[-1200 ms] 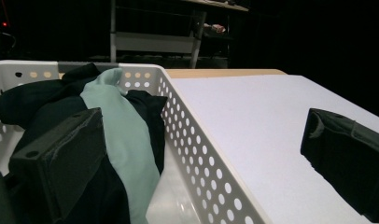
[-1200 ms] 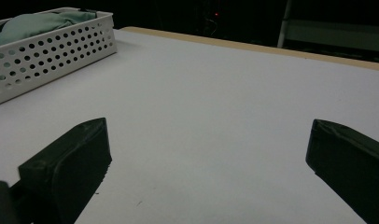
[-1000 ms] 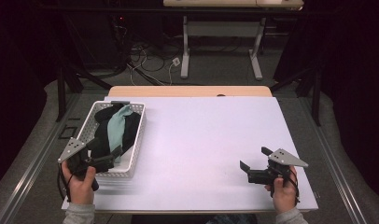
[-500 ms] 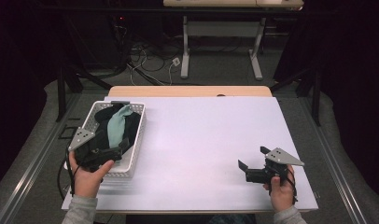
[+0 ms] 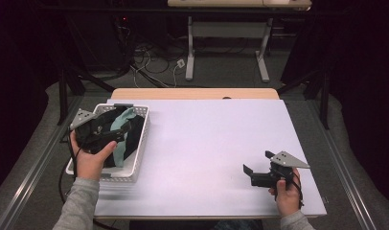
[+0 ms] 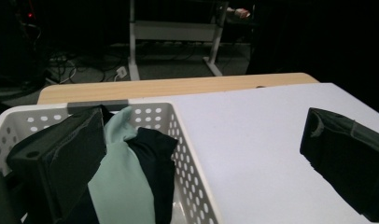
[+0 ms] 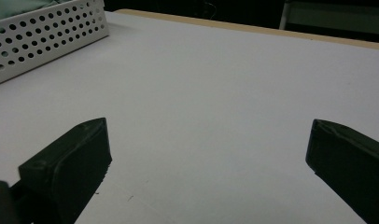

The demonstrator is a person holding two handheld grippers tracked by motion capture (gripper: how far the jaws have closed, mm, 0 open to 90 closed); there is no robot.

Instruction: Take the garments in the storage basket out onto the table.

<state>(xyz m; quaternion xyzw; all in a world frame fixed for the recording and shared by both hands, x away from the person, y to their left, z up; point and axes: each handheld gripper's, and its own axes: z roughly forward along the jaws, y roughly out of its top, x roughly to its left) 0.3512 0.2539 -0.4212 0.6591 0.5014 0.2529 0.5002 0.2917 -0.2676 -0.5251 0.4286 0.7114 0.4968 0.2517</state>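
My left gripper (image 5: pixel 117 132) hovers over the white perforated plastic basket (image 5: pixel 135 158) at the table's left side, its blocky black jaws spread wide; in the left gripper view one jaw hangs above the cloth and the other above the bare table. Inside the basket lies a soft heap of clothes: a smooth mint-green garment (image 6: pixel 122 186) draped between dark, matte black fabric (image 6: pixel 152 158). My right gripper (image 5: pixel 255 168) rests low near the front right of the white, smooth tabletop (image 5: pixel 207 139), well apart from the basket, its two jaws also held wide apart with nothing between them.
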